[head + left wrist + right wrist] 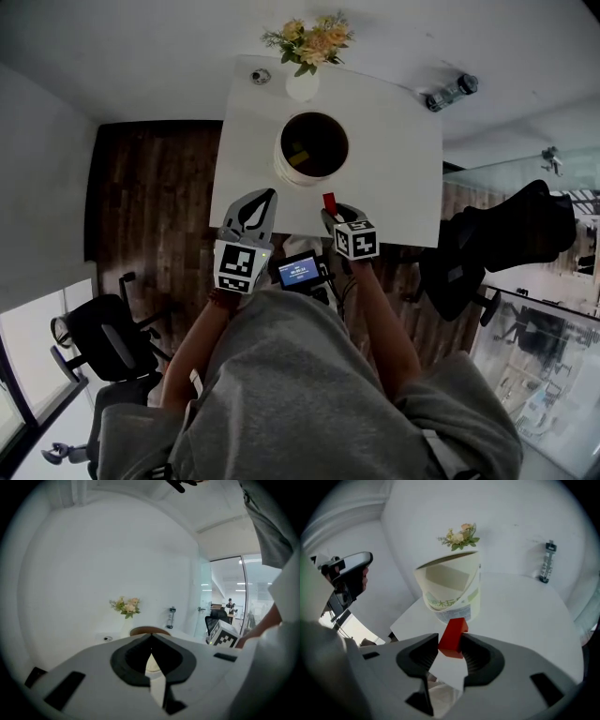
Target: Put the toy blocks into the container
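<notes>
A red toy block (453, 634) is pinched between the jaws of my right gripper (451, 645), held off the white table (520, 611). In the head view the red toy block (329, 202) juts from my right gripper (331, 210) just short of the round white container (311, 147), which has a yellow block (299, 157) inside. The same container (450, 590) stands right ahead of the block in the right gripper view. My left gripper (261, 203) hovers over the table's near left edge, its jaws shut with nothing between them; the left gripper (150, 641) points toward the container (150, 631).
A vase of flowers (305, 52) stands at the table's far edge behind the container, with a small round object (261, 76) to its left. A dumbbell-like item (451, 92) lies at the far right corner. Office chairs (502, 239) flank the table.
</notes>
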